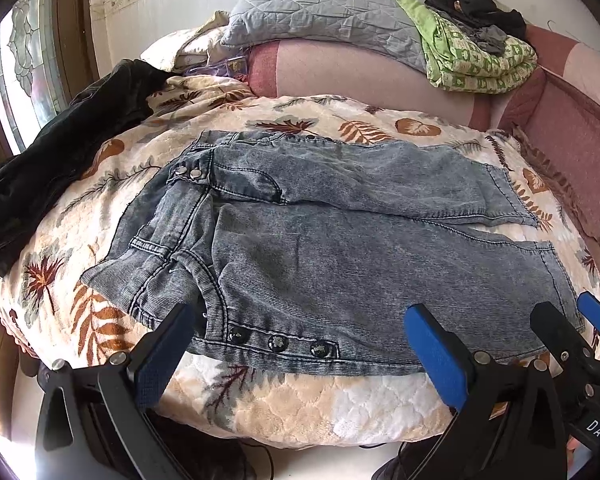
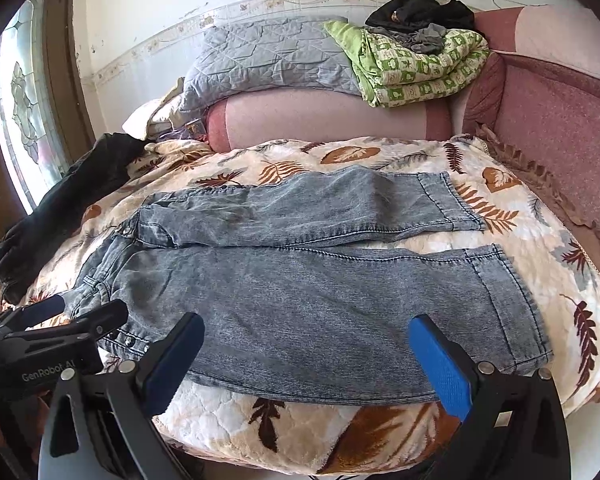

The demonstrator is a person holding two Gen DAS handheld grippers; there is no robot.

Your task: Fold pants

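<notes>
Grey-blue denim pants (image 1: 340,248) lie flat on the leaf-print blanket (image 1: 300,404), waistband to the left, both legs stretched to the right; they also show in the right wrist view (image 2: 300,300). My left gripper (image 1: 300,344) is open and empty, its jaws wide apart at the pants' near edge by the snap buttons (image 1: 278,343). My right gripper (image 2: 306,356) is open and empty over the near leg's lower edge. It shows at the right edge of the left view (image 1: 572,320); the left gripper shows at the left of the right view (image 2: 60,320).
A dark garment (image 1: 60,160) lies on the blanket's left side. Behind are a pink sofa back (image 2: 332,116), a grey quilted pillow (image 2: 268,56), a green folded blanket (image 2: 416,68) with dark clothes on top, and a window (image 2: 20,100) at left.
</notes>
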